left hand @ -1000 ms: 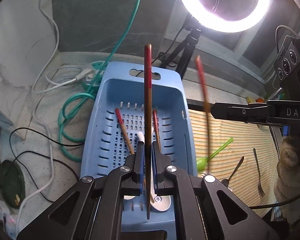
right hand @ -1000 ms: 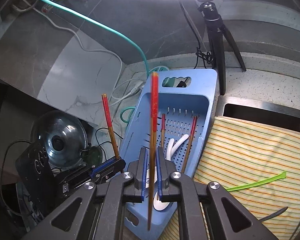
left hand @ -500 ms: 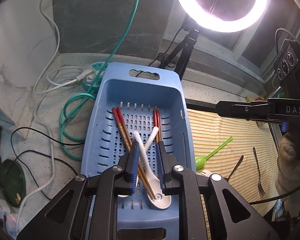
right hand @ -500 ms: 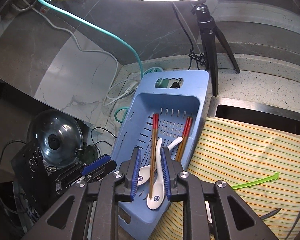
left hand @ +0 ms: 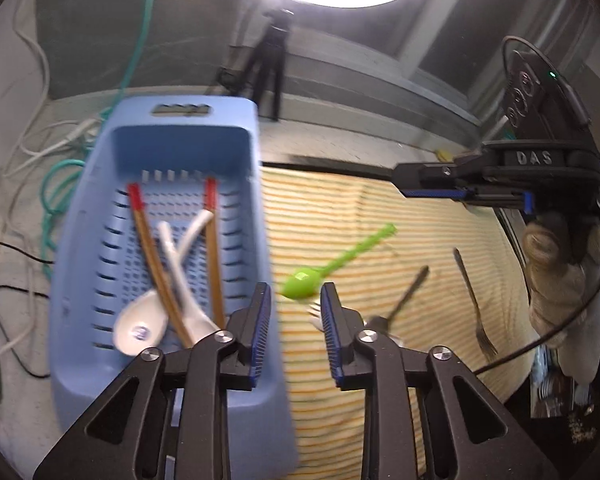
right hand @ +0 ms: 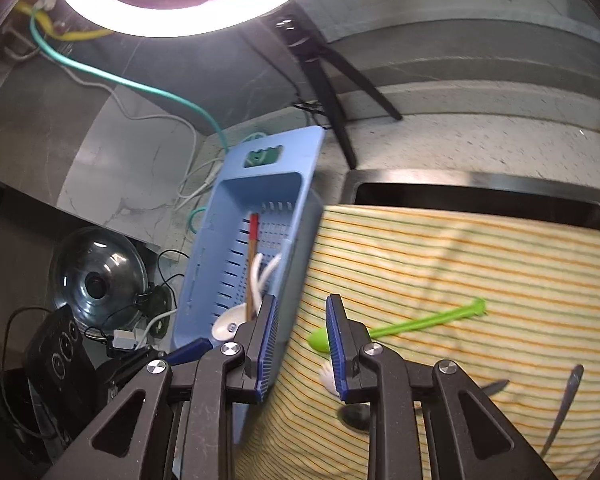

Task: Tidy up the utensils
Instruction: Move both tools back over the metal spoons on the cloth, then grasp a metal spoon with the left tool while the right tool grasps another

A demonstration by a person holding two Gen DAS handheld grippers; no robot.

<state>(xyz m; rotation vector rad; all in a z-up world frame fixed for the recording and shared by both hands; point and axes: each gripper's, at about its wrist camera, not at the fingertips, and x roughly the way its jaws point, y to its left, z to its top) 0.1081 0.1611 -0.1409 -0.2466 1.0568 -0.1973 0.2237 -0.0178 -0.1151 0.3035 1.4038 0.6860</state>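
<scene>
1. Four red-tipped chopsticks (left hand: pixel 214 256) and two white ceramic spoons (left hand: pixel 142 326) are contained in the blue basket (left hand: pixel 80 264).
2. One green plastic spoon (left hand: pixel 332 264) and two metal forks (left hand: pixel 474 300) are laid on the striped cloth (left hand: pixel 400 240).
3. The left gripper (left hand: pixel 295 328) is held apart and empty.
4. The right gripper (right hand: pixel 300 340) is likewise spread, nothing clamped.

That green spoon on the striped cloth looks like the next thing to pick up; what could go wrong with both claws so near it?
1. Both the left gripper and the right gripper hang open near the green spoon, so they might bump each other.
2. A small white utensil lies right beside the spoon's bowl and could get pinched too.
3. The blue basket sits close alongside; a finger might knock its wall.
</scene>
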